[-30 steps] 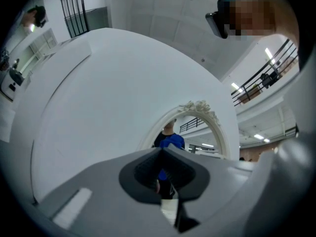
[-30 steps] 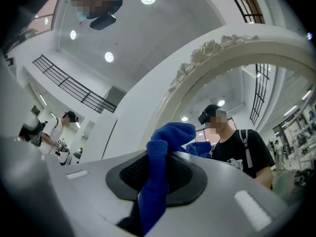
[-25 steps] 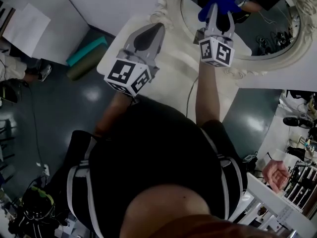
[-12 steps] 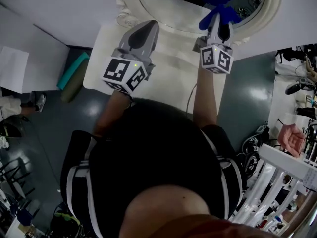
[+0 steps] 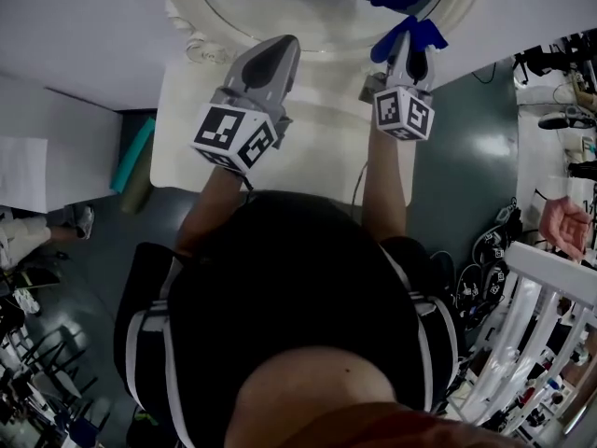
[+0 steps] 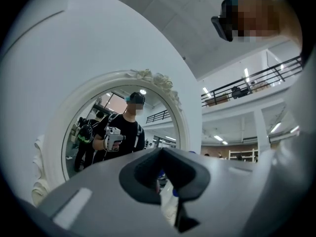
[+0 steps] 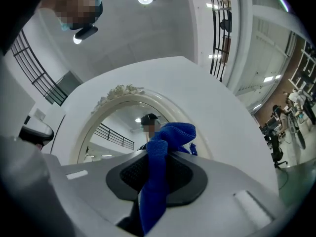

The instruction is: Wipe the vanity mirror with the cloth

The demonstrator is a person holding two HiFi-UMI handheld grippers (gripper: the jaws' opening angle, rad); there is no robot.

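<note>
Cloth (image 7: 170, 135), just one, clamped in right tongs (image 5: 411, 54) by one mirror (image 6: 91, 115); left tongs (image 6: 160, 174) apparently closed, empty.

I hold my left grey two-jaw tool (image 5: 277, 52) forward, its jaws pressed together on nothing. My right grey tool (image 5: 409, 52) sits level beside it, clamped on a blue cloth (image 7: 157, 177). Both forearms reach ahead.
</note>
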